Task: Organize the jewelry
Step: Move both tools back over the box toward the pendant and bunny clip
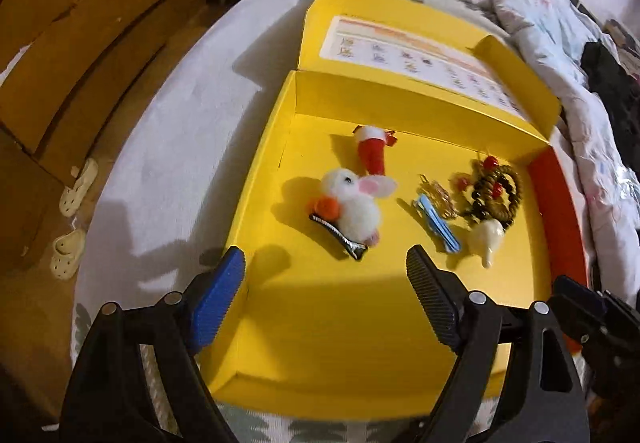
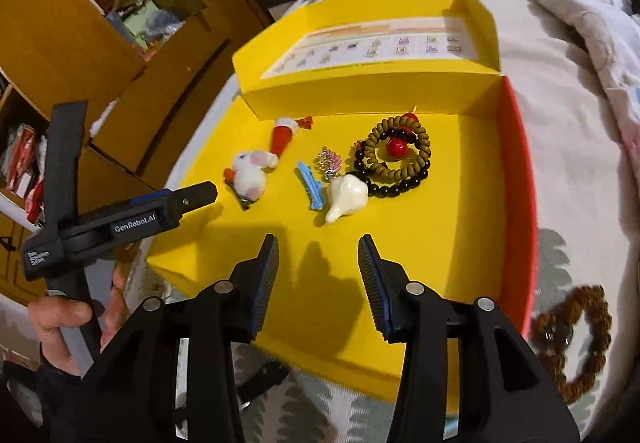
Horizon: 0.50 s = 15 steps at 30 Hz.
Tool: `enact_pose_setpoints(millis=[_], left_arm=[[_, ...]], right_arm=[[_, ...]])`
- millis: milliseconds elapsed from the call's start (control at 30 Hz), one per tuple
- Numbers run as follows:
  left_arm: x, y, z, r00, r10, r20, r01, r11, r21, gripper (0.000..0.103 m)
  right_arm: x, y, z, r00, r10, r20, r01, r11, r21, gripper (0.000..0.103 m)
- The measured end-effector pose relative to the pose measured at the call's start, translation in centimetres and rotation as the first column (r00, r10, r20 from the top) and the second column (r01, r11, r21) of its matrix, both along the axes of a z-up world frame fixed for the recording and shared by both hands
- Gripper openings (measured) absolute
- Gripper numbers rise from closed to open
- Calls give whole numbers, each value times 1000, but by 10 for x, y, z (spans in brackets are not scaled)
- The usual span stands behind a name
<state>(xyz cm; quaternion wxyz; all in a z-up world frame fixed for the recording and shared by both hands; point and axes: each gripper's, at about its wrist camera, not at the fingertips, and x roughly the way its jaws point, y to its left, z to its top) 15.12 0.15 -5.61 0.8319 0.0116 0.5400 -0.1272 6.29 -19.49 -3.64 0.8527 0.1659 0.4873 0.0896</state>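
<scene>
An open yellow box (image 1: 360,323) (image 2: 440,243) lies on the bed with its lid folded back. Inside lie a white bunny hair clip (image 1: 354,205) (image 2: 250,175), a red Santa-hat clip (image 1: 372,153) (image 2: 284,137), a blue clip (image 1: 438,223) (image 2: 310,185), a small metal trinket (image 1: 436,193) (image 2: 330,161), a white shell-like piece (image 1: 488,241) (image 2: 346,197) and coiled bead bracelets (image 1: 498,193) (image 2: 400,157). My left gripper (image 1: 326,299) (image 2: 196,197) is open and empty over the box's near left corner. My right gripper (image 2: 318,283) is open and empty over the box's near part.
A brown bead bracelet (image 2: 576,339) lies on the bedsheet outside the box at its right. A crumpled quilt (image 1: 540,23) lies behind and to the right. Wooden cabinets (image 1: 80,63) and pale slippers (image 1: 74,219) are on the left, off the bed.
</scene>
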Motion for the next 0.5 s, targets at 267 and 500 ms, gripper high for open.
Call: enact_pose_setpoints(millis=[267, 500], left_arm=[[24, -9, -19, 999, 17, -33, -16, 999, 35, 82], [28, -13, -20, 1000, 13, -20, -12, 998, 60, 82]], right_arm=[[29, -3, -23, 998, -33, -51, 34, 999, 20, 45], [45, 1, -31, 996, -42, -73, 41, 999, -24, 45]])
